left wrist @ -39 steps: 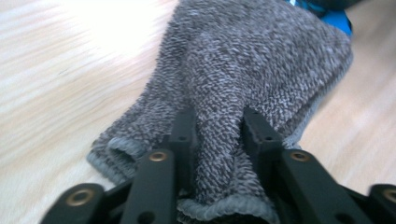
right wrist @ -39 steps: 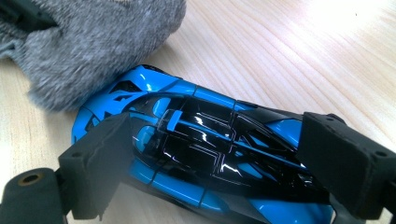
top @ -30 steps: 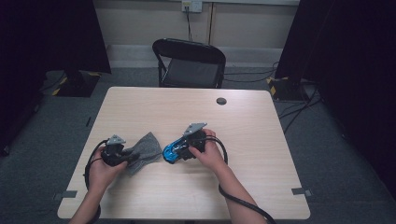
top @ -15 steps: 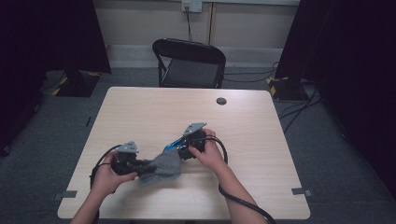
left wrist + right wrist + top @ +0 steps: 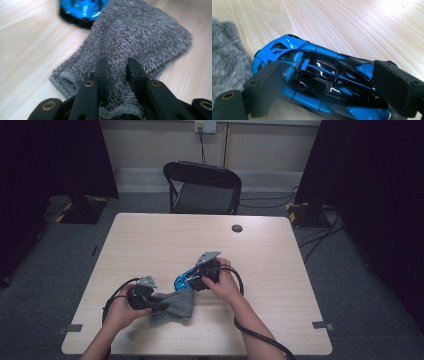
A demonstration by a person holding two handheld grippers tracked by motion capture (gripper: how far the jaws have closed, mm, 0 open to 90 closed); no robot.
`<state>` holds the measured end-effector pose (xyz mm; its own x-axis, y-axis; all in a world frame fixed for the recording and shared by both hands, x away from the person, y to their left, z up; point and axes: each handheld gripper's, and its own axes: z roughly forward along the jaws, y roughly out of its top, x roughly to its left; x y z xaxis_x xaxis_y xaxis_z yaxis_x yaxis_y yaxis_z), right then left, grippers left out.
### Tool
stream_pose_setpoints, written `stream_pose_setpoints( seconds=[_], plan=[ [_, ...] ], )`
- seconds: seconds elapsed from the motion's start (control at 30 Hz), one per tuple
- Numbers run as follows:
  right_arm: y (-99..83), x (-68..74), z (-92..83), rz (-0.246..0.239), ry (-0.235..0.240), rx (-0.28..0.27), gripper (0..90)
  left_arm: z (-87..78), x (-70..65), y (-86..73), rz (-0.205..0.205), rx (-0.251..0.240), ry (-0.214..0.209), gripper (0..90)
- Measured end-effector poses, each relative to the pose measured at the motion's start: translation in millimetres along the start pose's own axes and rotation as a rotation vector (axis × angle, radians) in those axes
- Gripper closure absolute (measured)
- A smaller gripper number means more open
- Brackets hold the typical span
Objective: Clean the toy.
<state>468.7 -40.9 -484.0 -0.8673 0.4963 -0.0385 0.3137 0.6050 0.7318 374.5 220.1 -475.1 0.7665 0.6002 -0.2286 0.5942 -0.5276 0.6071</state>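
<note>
Jaws pinching grey sock; others around blue car.

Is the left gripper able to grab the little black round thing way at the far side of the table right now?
Probably not right away. The left gripper is shut on the grey cloth near the front edge, so it would have to drop it first. The black disc sits far off, though nothing blocks the path.

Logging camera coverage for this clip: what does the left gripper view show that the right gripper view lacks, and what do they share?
Left gripper view alone: the left tongs pinching a fold of the grey knitted sock, with its cuff opening at lower left. Right gripper view alone: the right tongs set on either side of the blue toy car, its black glossy roof detail sharp. Both share the car, the sock and the wooden table.
</note>
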Motion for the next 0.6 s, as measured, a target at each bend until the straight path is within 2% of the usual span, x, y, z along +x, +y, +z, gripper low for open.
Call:
stream_pose_setpoints(
  seconds=[0.17,0.4,0.47,0.6],
  plan=[
    [0.4,0.0,0.0,0.000,0.001,0.004,10.4,-3.8,9.6,-0.3,-0.021,-0.009,0.035,73.0],
    [0.2,0.2,0.0,0.000,-0.001,0.002,10.4,-10.7,24.2,-3.4,-0.064,-0.031,0.112,73.5],
    [0.0,0.2,-0.1,0.000,-0.001,0.001,10.4,-11.6,27.7,-4.4,-0.091,-0.039,0.115,73.5],
    [0.3,0.2,0.0,-0.001,-0.001,0.003,10.4,-11.4,32.5,-4.7,-0.111,-0.051,0.138,73.5]
  ],
)
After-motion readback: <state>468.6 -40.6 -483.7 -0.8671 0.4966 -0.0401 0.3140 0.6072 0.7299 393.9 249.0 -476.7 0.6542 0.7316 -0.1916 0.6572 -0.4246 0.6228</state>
